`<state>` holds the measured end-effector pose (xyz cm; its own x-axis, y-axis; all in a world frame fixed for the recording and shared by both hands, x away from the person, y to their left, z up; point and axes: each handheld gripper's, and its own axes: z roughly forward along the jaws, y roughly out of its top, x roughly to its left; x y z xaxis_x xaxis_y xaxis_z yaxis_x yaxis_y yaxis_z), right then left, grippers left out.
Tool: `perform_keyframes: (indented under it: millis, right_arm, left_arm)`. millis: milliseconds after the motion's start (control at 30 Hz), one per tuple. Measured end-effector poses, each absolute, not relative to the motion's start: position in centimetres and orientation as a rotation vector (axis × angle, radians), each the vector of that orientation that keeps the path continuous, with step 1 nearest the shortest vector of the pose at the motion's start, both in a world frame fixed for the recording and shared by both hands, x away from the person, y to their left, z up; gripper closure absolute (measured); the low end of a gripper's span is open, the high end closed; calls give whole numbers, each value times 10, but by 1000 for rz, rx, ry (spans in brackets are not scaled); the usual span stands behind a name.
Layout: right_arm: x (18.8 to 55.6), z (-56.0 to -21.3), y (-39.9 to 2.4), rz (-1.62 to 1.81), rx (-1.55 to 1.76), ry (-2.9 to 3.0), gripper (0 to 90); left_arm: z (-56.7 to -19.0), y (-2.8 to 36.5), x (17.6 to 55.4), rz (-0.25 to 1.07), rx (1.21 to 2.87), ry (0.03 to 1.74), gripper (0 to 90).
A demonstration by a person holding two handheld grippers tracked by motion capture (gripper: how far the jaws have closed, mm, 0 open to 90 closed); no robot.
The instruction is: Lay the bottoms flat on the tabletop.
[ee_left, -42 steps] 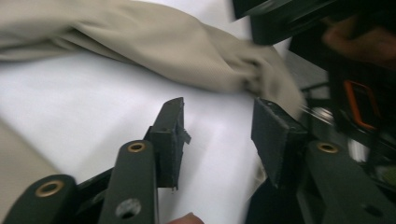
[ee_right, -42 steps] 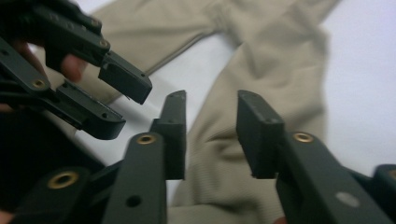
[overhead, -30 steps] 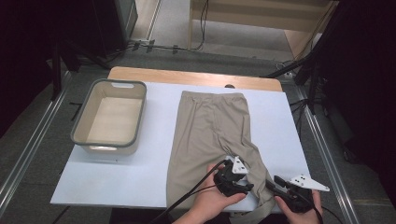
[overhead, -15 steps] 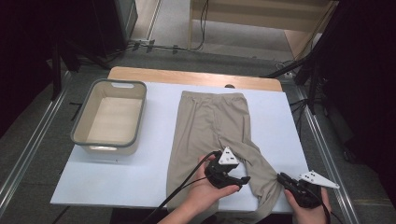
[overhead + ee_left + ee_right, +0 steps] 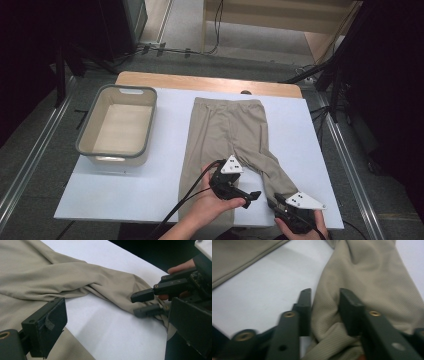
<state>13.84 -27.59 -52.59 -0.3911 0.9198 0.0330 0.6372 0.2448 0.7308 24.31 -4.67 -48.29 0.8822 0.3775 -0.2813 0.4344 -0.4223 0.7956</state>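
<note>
A pair of beige trousers (image 5: 227,135) lies flat on the white surface (image 5: 165,185), waistband at the far edge and legs running toward the near edge. The left leg lies straight; the right leg bends away to the right, opening a wedge of bare surface between the two. The cloth is a fine ribbed knit, plain, with no label or writing to be read.

The left gripper (image 5: 252,196) sits in the gap between the legs, its jaws having just been opening and now standing wide apart with nothing between them. The right gripper (image 5: 280,206) is at the near right, its jaws having just been closing and now clamped on the bunched hem of the right leg.

The high view takes in a grey tub (image 5: 118,125) at the left. The left gripper view shows the folds where the leg turns, and the right gripper view shows the cloth pinched between the jaws.
</note>
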Motion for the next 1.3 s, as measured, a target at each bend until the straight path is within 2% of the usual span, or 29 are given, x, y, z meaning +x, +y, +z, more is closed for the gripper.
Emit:
perform_keyframes:
  millis: [33, 67, 367, 400, 467, 500, 567, 667, 733, 833, 900, 1000, 1100, 1200, 1300]
  right_arm:
    - [139, -525, -277, 936, 1422, 2118, 806]
    - [139, -524, -279, 937, 1428, 2123, 836]
    - [115, -498, -275, 1220, 1343, 2207, 841]
    - [114, -497, -276, 1223, 1339, 2196, 804]
    - [115, -496, -278, 1224, 1327, 2184, 580]
    - [117, -497, -280, 1223, 1328, 2179, 538]
    - [120, -500, -290, 1220, 1367, 2133, 496]
    - [127, -504, -307, 1221, 1450, 2040, 491]
    - [135, -508, -316, 1153, 1505, 1986, 495]
    - [149, -517, -325, 1092, 1566, 1953, 509]
    - [156, -523, -326, 1041, 1571, 1964, 513]
    - [162, -528, -325, 993, 1580, 1978, 573]
    - [164, -528, -320, 959, 1544, 2017, 717]
    - [164, -528, -319, 971, 1538, 2042, 861]
    - [164, -527, -323, 1008, 1567, 2045, 879]
  left_arm:
    - [-483, -46, 243, -73, 2054, 588, 24]
    - [-483, -46, 244, -71, 2052, 594, 24]
    - [-488, -45, 244, -59, 2080, 617, 26]
    - [-489, -45, 244, -51, 2091, 619, 33]
    - [-491, -46, 243, -46, 2106, 617, 53]
    - [-491, -46, 243, -39, 2111, 622, 55]
    - [-492, -47, 242, -26, 2123, 620, 71]
    - [-494, -49, 242, -11, 2150, 624, 140]
    - [-495, -50, 242, -2, 2165, 623, 151]
    - [-496, -50, 243, 6, 2164, 627, 304]
    - [-498, -49, 244, 9, 2156, 628, 437]
    - [-498, -45, 247, 20, 2167, 645, 652]
    - [-494, -36, 251, 26, 2153, 658, 797]
    - [-492, -26, 253, 12, 2138, 665, 874]
    - [-491, -15, 252, 17, 2149, 659, 896]
